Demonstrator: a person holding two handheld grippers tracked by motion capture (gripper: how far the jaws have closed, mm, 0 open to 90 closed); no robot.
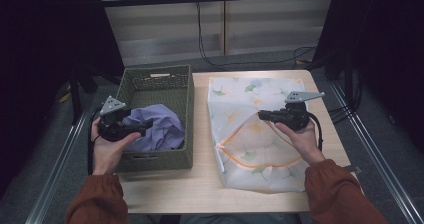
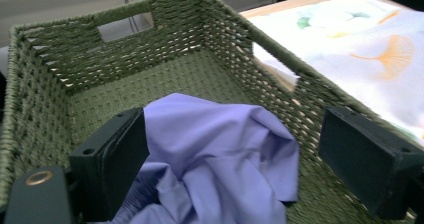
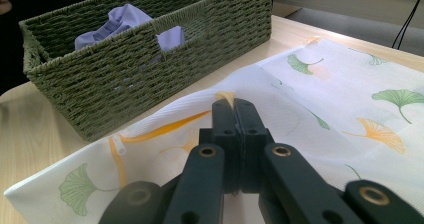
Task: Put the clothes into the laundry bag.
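A green woven basket (image 1: 155, 73) stands on the left half of the table and holds a crumpled lavender cloth (image 1: 161, 126). My left gripper (image 1: 145, 127) hovers over the basket's near left part. In the left gripper view its jaws stand wide open (image 2: 235, 131) on either side of the cloth (image 2: 215, 149), without pressing it. To the right lies a white mesh laundry bag (image 1: 250, 91) printed with ginkgo leaves, with an orange zipper (image 1: 260, 161). My right gripper (image 1: 261, 115) is shut on the bag's top layer near the zipper and lifts it a little (image 3: 234, 104).
The wooden table (image 1: 200, 186) has a bare strip along its near edge, between basket and bag. Metal rails (image 1: 372, 149) run along both sides. Black cables (image 1: 250, 61) lie on the floor behind the table. Dark curtains flank the scene.
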